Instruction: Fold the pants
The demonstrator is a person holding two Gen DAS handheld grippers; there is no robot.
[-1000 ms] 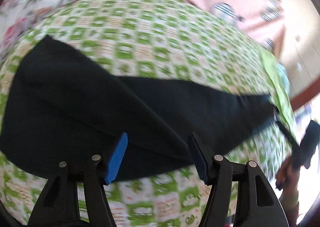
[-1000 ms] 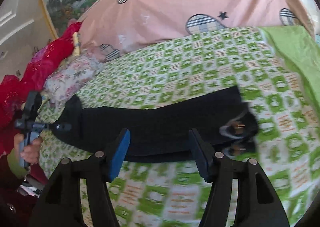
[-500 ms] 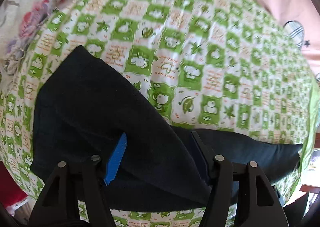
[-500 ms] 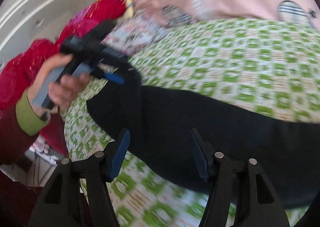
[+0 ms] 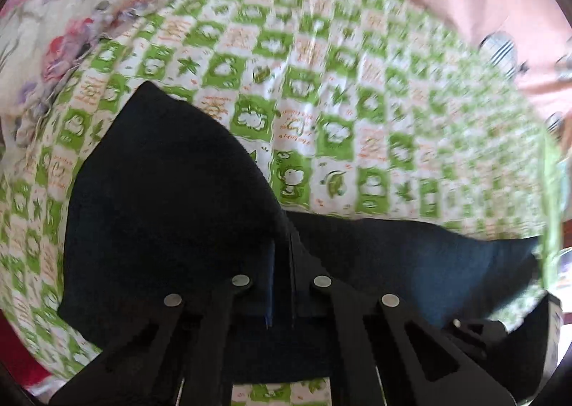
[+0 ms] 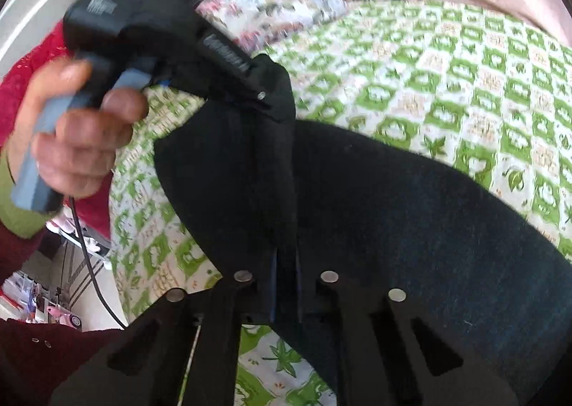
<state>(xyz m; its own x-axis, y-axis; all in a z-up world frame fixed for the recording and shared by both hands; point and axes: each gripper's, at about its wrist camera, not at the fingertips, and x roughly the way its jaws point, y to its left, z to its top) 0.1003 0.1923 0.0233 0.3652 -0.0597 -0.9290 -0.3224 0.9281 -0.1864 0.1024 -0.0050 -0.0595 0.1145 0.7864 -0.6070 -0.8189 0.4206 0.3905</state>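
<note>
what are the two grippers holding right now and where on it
Both hold the dark pants. The left gripper is shut on the fabric at the wide end; the right gripper, jaws closing, pinches its near edge close by.

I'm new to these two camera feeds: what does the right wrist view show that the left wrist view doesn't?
Only the right wrist view shows the person's hand holding the left gripper, pinched on the dark pants.

Only the left wrist view shows the pants' far end.

Both show closed fingers gripping pants on the green checked bedsheet.
</note>
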